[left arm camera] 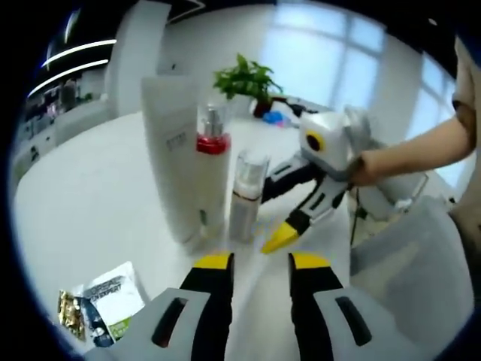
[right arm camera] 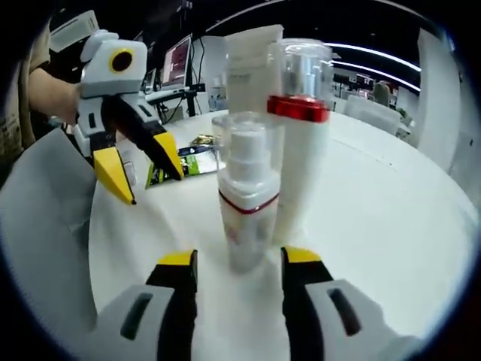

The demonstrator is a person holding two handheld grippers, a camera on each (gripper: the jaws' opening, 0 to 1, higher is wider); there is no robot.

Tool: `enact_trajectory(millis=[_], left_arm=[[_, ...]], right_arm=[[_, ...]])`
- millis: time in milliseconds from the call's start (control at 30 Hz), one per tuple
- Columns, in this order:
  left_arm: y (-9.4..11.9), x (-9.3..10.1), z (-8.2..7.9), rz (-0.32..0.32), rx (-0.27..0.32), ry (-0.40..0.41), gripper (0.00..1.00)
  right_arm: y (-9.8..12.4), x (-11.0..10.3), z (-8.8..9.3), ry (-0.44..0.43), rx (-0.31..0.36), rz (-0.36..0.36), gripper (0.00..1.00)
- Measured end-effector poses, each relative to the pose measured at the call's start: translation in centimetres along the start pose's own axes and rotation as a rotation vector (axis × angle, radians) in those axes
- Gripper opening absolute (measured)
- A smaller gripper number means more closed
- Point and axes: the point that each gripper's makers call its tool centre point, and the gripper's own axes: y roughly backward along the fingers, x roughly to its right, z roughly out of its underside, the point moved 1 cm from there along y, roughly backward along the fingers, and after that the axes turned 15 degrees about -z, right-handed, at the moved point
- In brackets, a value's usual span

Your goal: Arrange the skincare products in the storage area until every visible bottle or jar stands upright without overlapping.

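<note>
Three skincare products stand upright and close together on the white table (left arm camera: pixel 90 195). They are a tall white tube (left arm camera: pixel 174 158), a white bottle with a red band (left arm camera: pixel 213 169) and a small clear-capped spray bottle (left arm camera: pixel 246 195). In the right gripper view, the spray bottle (right arm camera: pixel 245 203) stands between the jaws of my right gripper (right arm camera: pixel 239 259), which is open around its base. The red-banded bottle (right arm camera: pixel 301 150) and the tube (right arm camera: pixel 252 68) stand just behind it. My left gripper (left arm camera: pixel 261 263) is open and holds nothing, a short way in front of the group. The right gripper (left arm camera: pixel 274 214) comes into that view from the right.
A grey bin (left arm camera: pixel 413 256) sits at the right, and it is on the left (right arm camera: pixel 37 226) in the right gripper view. Sachets (left arm camera: pixel 105 304) lie flat near the left jaw. A potted plant (left arm camera: pixel 248 79) stands far back. A person's arm (left arm camera: pixel 421 147) holds the right gripper.
</note>
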Motion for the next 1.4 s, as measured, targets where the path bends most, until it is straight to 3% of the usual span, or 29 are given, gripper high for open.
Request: enact_trajectory(millis=[333,467,733,900,1100,1400], left_arm=[[2.3,-0.2,1.1,-0.037,-0.026,0.072,0.36],[3.7,-0.3,1.6,-0.069,-0.02,0.105,0.44],[6.7,-0.8,2.6,-0.142,-0.016,0.168,0.63],[9.0,-1.3,3.1,-0.203,0.005,0.215,0.73],[11.7,-2.2,3.9,-0.276,0.027,0.257,0.83],[15.3,-2.7,5.1,-0.34,0.049,0.311,0.87]], right_arm=[[1.1,-2.4,-0.2,-0.028,-0.002,0.011,0.64],[2.2,-4.3,-0.8,-0.041,-0.003,0.015,0.7],[3.8,-5.8,-1.6,-0.11,0.039,0.054,0.75],[4.5,-6.3,-1.9,-0.139,0.039,0.074,0.86],[5.1,-7.8,-3.4,-0.158,0.093,0.062,0.88],[5.6,-9.8,-4.5,-0.176,0.124,0.061,0.91]])
